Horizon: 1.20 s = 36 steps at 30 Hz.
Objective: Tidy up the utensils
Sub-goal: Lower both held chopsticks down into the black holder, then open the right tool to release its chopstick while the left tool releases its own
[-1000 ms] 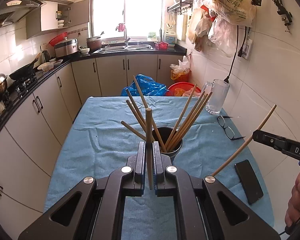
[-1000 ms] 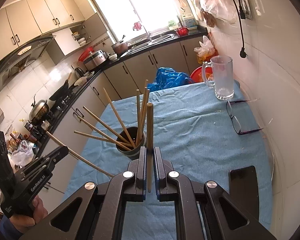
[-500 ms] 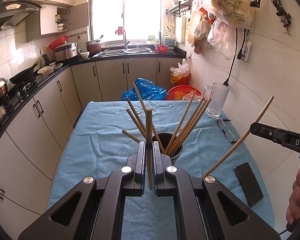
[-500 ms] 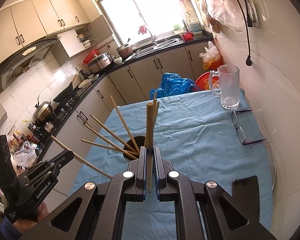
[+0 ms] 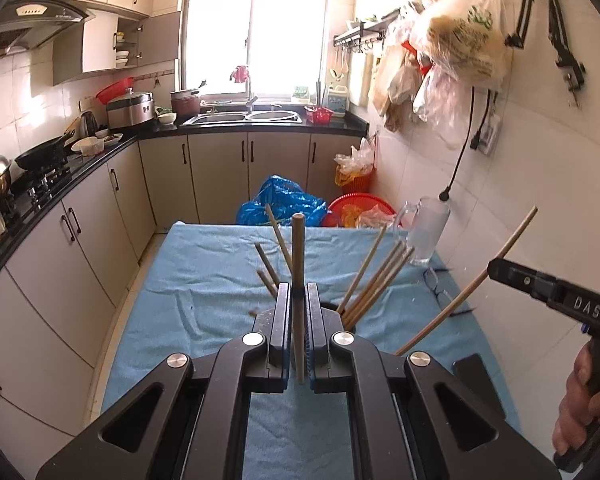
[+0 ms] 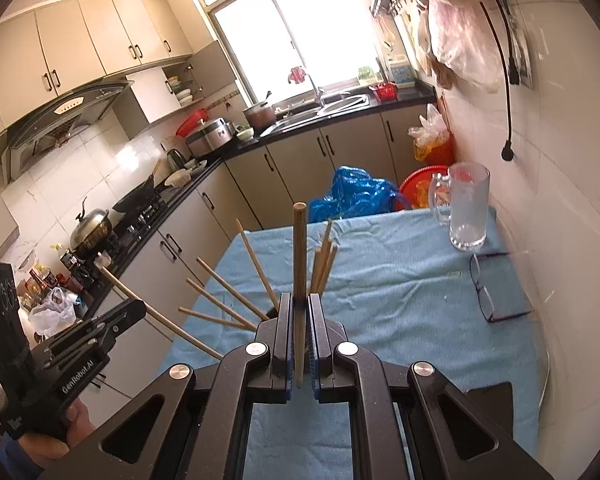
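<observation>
Gripping one chopstick apiece, left claw (image 5: 299, 312) and right claw (image 6: 299, 312) hover above the cup (image 5: 334, 310).

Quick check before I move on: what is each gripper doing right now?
Left gripper: shut on a chopstick, held upright above the holder.
Right gripper: shut on another chopstick, also upright.

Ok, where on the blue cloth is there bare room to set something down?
Bare cloth runs along the side left of the chopstick holder, and between holder and glass mug. Crowded by the wall: glasses and phone.
</observation>
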Tool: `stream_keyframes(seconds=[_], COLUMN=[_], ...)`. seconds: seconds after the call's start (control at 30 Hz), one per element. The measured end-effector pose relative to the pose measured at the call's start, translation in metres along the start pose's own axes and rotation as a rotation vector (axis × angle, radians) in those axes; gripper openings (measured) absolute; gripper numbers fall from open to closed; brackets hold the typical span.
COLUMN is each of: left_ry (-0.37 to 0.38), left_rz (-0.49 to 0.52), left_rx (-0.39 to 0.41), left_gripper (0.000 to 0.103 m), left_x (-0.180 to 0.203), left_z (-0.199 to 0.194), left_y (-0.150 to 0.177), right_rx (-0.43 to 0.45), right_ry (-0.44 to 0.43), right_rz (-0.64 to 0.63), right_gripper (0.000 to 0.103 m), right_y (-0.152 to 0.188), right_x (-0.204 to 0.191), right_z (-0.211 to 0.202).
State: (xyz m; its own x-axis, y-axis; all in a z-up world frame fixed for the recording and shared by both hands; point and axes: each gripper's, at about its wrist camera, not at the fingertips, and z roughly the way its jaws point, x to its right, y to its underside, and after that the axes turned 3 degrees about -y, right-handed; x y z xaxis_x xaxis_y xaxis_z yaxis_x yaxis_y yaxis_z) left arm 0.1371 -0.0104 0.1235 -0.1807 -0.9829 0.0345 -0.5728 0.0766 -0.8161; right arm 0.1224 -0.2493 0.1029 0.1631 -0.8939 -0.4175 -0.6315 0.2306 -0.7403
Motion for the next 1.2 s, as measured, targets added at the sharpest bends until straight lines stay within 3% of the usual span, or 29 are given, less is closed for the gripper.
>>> stream_keyframes(seconds=[0.53,1.2], left_ry=[0.074,0.091], left_rz=[-0.072,-0.093], left_rx=[0.059,-0.04], left_gripper=[0.005,0.005], left_x=[-0.012,-0.012], left_z=[-0.001,0.058], left_y=[-0.062,-0.051], right_rx=[0.075,0.006], right_ry=[-0.005,0.042], right_rz=[-0.047,-0.052], right_gripper=[0.007,0.007], right_y=[-0.045,-0.045], right_x=[-0.024,-0.02], right_z=[0.006,0.063])
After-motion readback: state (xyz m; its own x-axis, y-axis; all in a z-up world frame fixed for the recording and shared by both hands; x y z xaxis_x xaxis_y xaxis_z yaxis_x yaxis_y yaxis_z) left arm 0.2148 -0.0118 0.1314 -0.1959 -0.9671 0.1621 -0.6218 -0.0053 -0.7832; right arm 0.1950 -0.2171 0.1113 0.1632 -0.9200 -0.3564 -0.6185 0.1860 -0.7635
